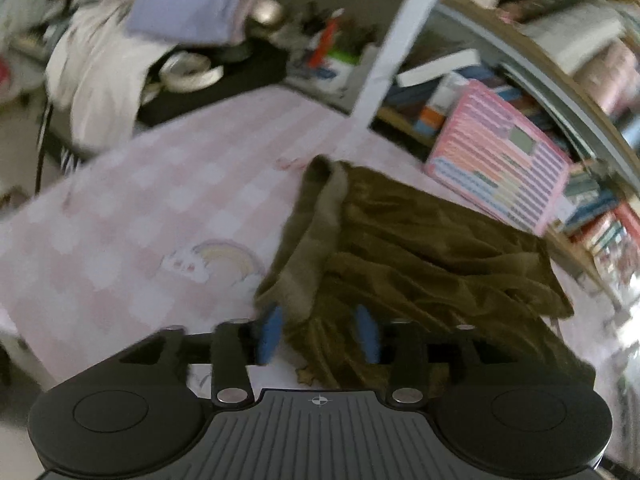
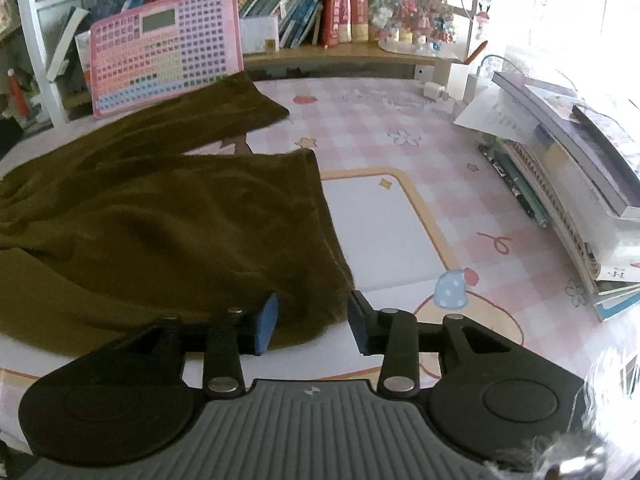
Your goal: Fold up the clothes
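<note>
1. step now: looks like a fold was just laid down. the brown clothes lie on the counter, on the pink check mat, w/ the pink board behind them.
2. the cloth is not neat yet. in the left view it's bunched, w/ a band edge flipped over on top. in the right view the hem side lies pretty flat.
3. left hand-held gripper: about half open. cloth sits between the blue pads but they don't squeeze it, so it holds nothing.
4. right hand-held gripper: partly open too, over the near corner of the cloth. pads are not pinching it.
5. next, i think: pick new spots on an edge w/ both, pinch, lift & fold again. smooth the bunched part first, or the fold may come out lumpy.
</note>
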Demonstrator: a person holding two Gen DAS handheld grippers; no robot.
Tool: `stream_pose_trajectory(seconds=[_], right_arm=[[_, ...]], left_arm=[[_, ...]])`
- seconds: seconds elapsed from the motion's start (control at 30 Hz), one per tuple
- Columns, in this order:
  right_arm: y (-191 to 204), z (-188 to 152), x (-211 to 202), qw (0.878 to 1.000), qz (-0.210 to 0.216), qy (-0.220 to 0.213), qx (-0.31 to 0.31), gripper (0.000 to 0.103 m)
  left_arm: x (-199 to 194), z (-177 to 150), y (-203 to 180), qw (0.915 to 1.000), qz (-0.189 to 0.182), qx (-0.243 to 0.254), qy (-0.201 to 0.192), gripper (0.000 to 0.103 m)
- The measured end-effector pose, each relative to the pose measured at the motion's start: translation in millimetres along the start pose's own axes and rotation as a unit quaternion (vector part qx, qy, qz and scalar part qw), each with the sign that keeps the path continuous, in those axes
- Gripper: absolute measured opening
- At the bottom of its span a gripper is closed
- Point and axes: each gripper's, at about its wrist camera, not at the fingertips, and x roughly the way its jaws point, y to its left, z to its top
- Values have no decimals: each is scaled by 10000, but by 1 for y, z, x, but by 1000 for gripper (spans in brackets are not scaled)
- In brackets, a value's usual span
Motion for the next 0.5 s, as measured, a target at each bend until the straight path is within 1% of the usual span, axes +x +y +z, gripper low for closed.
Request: stream_pose_trajectory(seconds=[0.13, 0.23, 0.33, 0.5], right_arm=[[7, -1, -7, 9999, 78, -80, -22, 44], [13, -1, -11, 9998, 129, -120, -41, 47], [18, -2, -14, 9997, 181, -122, -59, 51], [26, -6, -16, 9996, 236, -48, -121, 59]], left_arm=[[-7, -3, -26, 9976, -97, 674, -159, 53], [-10, -7, -43, 9942, -162, 1044, -179, 61], [-11, -14, -54, 9916, -226, 1268, -135, 66], [-9, -23, -64, 9880, -299, 1514, 4, 68]])
